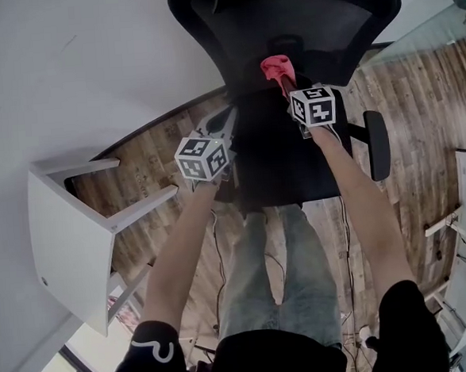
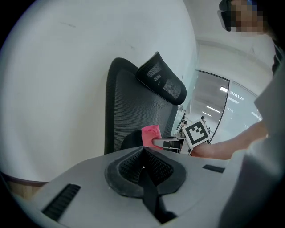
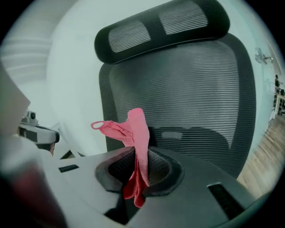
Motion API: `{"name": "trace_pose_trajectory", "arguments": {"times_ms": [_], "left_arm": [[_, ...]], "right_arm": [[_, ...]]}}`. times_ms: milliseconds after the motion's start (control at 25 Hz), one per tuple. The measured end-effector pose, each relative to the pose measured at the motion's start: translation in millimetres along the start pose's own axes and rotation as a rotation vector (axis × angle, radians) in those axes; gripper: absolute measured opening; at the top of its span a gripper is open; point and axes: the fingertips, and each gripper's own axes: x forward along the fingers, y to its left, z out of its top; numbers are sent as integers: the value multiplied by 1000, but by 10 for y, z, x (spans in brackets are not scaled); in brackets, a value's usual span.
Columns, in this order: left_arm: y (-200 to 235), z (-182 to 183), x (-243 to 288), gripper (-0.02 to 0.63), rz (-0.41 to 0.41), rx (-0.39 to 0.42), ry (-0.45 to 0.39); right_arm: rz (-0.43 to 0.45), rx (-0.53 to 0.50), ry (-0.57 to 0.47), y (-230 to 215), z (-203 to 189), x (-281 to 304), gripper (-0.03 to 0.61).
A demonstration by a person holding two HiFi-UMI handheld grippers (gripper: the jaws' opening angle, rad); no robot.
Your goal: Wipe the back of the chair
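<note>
One pink cloth (image 3: 136, 133) is pinched in the right gripper's (image 3: 138, 169) jaws, near the office chair's mesh back (image 3: 191, 89). The left gripper's (image 2: 143, 167) jaws are closed, empty.

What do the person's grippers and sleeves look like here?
The left gripper and right gripper each have a grey body with dark ribbed pads and carry a white cube with black square markers. The person wears short black sleeves, the left with a white squiggle.

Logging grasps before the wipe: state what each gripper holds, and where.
The right gripper is shut on the pink cloth, pinched near one bunched end, the rest sticking out. The left gripper is shut, empty.
</note>
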Motion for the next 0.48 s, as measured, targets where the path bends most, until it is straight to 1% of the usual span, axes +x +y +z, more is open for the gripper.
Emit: {"name": "trace_pose_trajectory", "arguments": {"times_ms": [120,240,360,480], "left_arm": [[190,-16,-214,25,20,-9,-5],[365,-31,-415,25,36,-13,-7],[523,-41,-578,25,52,-12,-8],[634,-55,-709,25,64,-11,-10]], "right_arm": [[43,-28,21,400,-57,212,67],[60,-43,38,705,-112,420,67],[74,-58,53,957,-130,592,67],[84,-67,61,1116,-171,736,67]]}}
